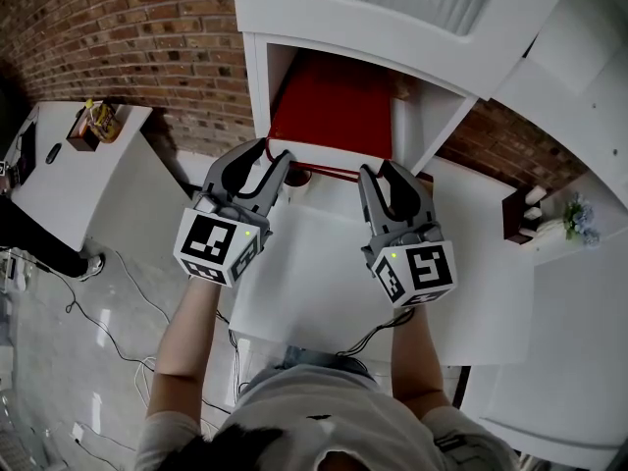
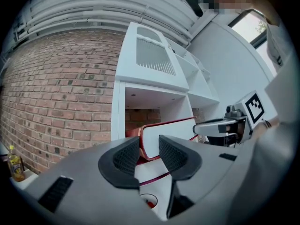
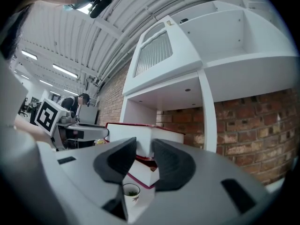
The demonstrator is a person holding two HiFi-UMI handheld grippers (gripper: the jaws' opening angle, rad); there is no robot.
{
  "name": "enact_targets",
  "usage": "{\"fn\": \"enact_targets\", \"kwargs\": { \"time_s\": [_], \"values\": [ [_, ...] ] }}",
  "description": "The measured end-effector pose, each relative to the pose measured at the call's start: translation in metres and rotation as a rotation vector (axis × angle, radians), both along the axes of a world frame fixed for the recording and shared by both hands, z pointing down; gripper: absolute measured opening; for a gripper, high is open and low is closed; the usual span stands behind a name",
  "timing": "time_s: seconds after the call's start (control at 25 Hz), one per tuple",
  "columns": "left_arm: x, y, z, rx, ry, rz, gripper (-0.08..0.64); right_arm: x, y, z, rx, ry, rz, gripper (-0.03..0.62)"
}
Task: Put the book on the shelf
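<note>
Looking down over the rig, I have the red book [image 1: 332, 111] lying flat, cover up. Most of it is already inside the lower opening of the white shelf [image 1: 257, 77], and only its near edge pokes out above the table [image 1: 324, 292]. The left gripper [image 1: 263, 161] sits at the near left corner and the right gripper [image 1: 385, 173] towards the near right, so the book is squared between them. Both stand part open with nothing pinched: each gripper view shows the white page edge lying beyond the pads, not squeezed between them. I judge that suits a push, with two spread contacts steering the book straight in without twisting. Whether the tips actually touch the edge I can't settle. A second red-trimmed book [image 3: 142, 173] lies lower, beneath.
</note>
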State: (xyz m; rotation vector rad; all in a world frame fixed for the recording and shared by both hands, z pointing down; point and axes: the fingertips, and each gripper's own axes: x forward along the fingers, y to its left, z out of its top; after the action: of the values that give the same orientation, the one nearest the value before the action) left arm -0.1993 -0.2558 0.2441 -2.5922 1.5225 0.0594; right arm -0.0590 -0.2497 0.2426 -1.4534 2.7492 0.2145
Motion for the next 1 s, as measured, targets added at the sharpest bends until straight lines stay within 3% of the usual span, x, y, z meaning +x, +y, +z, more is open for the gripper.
{"fn": "enact_targets", "kwargs": {
  "time_s": [1.0],
  "values": [
    [-0.004,-0.029,0.016,-0.029,-0.026,-0.055,0.137,-0.003,-0.028,0.021,-0.057,-0.011,-0.001,0.124]
  ]
}}
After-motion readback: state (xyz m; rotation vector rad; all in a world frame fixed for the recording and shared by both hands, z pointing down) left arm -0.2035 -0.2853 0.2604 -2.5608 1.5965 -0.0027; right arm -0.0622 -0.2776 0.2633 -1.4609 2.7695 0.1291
